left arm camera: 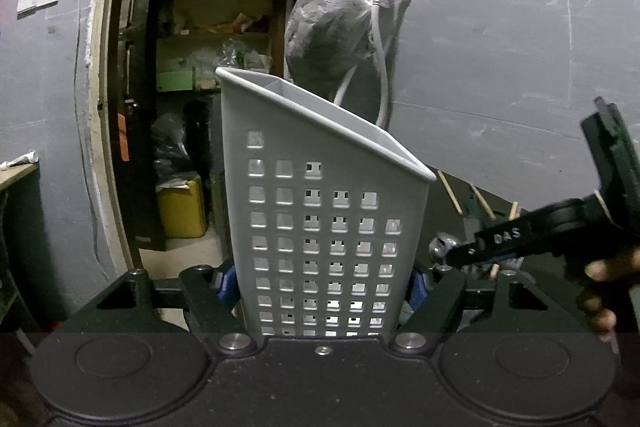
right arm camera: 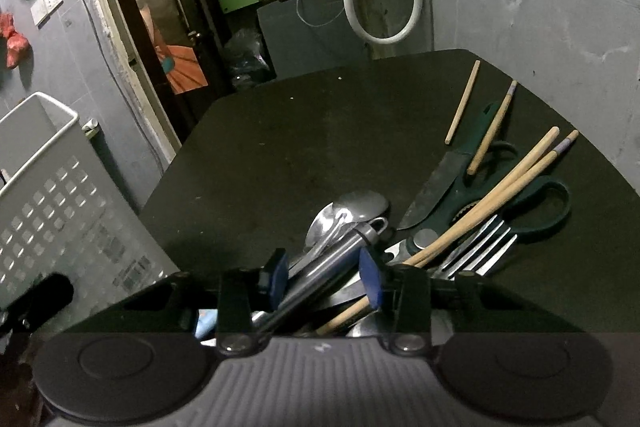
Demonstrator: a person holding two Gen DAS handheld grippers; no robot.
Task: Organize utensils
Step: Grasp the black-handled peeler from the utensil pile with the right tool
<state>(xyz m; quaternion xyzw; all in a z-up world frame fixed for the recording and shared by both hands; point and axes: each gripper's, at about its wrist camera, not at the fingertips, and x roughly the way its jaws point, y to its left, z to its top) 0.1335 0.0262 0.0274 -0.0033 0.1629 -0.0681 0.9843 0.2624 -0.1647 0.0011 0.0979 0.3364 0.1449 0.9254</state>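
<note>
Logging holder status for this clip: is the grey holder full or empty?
Cannot tell fully. The grey holder has nothing above its rim, and the forks lie on the table.

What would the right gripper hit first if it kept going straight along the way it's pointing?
Probably the steel handle already lying between the right gripper's blue pads, on top of the utensil pile. The pads don't clearly touch it yet; depth is hard to judge.

We cannot see the foot of the grey utensil holder (left arm camera: 328,227), hidden behind the left gripper's body. In the right wrist view the handles of the piled utensils (right arm camera: 340,267) vanish under the gripper, and the holder is cut off at the left edge.
</note>
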